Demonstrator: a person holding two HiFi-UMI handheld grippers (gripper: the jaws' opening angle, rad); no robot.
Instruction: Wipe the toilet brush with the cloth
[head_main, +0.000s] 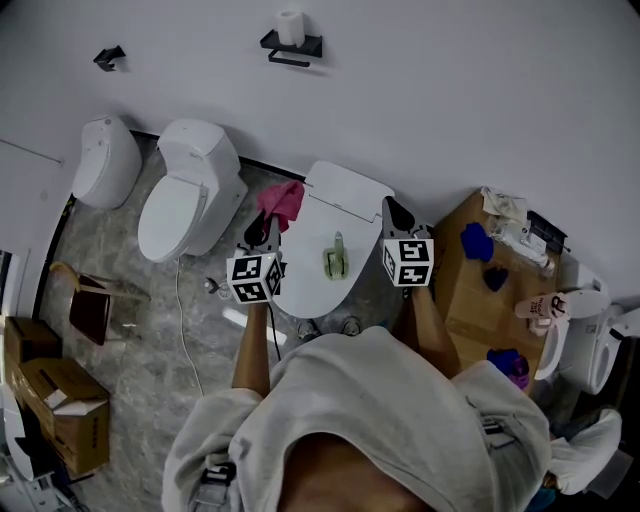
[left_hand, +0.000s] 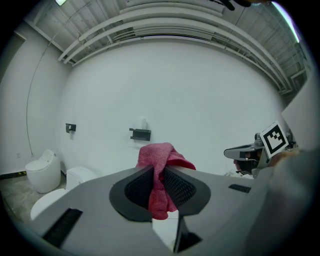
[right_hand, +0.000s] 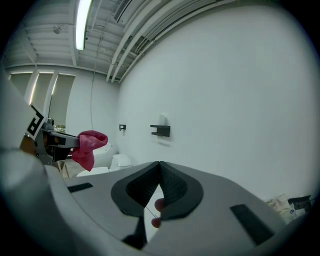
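I can read no words or numbers anywhere; my left cube (head_main: 256, 277) and right cube (head_main: 408, 261) bear only square markers.

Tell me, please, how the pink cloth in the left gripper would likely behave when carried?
Probably floppy: the cloth bunches above the shut jaws of the left gripper and hangs limp below them. Likely light too, since that one pinch holds all of it.

The cloth (left_hand: 161, 159) is pink terry, nubbly and matt. The pads (left_hand: 179, 189) of the left tongs (left_hand: 158, 172) are matt black with fine ribbing. The toilets (head_main: 190, 195) are smooth, glossy white ceramic. The floor (head_main: 150, 340) is grey marbled stone or tile with a slight sheen. The wall (head_main: 450, 80) is matt white. The boxes (head_main: 60, 405) are plain brown cardboard. The table (head_main: 462, 310) looks like matt brown wood or board.
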